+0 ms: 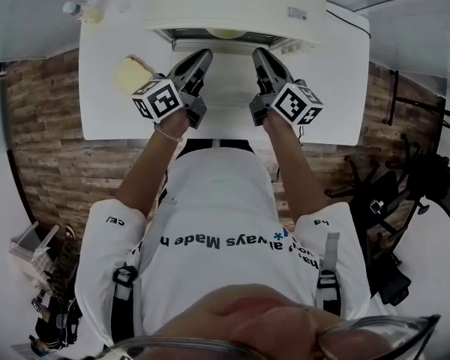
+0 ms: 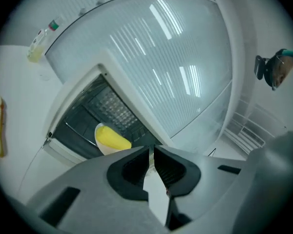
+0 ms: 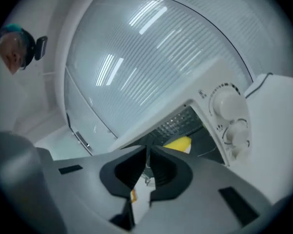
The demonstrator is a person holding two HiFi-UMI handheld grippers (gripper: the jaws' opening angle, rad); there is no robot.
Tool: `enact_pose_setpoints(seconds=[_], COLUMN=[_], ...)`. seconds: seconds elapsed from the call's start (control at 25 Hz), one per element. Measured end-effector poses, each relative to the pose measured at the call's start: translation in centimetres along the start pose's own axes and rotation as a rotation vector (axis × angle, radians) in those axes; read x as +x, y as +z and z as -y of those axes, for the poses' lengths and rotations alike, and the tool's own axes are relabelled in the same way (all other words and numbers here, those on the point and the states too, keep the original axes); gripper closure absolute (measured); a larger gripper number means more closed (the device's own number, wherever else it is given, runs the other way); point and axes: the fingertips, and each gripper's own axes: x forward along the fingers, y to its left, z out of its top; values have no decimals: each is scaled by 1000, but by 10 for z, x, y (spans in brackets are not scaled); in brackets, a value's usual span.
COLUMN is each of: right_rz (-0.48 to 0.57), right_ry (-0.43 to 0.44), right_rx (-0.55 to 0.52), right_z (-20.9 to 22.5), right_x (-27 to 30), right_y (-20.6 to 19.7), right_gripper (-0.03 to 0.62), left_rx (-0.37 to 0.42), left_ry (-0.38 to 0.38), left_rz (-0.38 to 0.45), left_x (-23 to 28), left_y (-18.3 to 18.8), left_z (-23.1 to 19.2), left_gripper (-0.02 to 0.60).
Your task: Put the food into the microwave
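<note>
L tool [image 1: 205,54], R tool [image 1: 258,52] closed; 1 food bowl [image 2: 111,139] in 1 microwave [image 1: 232,2].

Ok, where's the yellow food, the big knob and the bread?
yellow food [image 2: 113,139], left gripper view, middle of the yellow lump.
big knob [image 3: 226,103], right gripper view, its round front.
bread slice [image 1: 131,73], head view, middle of its top face.

The head view looks steeply down on the table [image 1: 105,88], while both gripper views closely face, and share, the open microwave [image 2: 136,67].
</note>
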Motion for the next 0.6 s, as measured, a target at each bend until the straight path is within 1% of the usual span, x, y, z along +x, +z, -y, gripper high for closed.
enact_pose_setpoints(seconds=[0.16,0.32,0.48,0.6], right_rz=[-6,-8,-2,2], right_ry=[30,50,68,78], right_rx=[-188,-384,-511,-577], right_z=[-28,-59,-84,-100], right_x=[-15,-31,-45,-55], right_y=[12,21,31,37], right_gripper=[568,569,569,571], left_rx=[111,257,413,523], left_ry=[-20,-25,-28,-30], left_rz=[3,7,12,18], left_x=[-9,-21,-33,-41], left_y=[6,10,17,22], left_z=[25,49,76,96], left_gripper=[548,548,549,550])
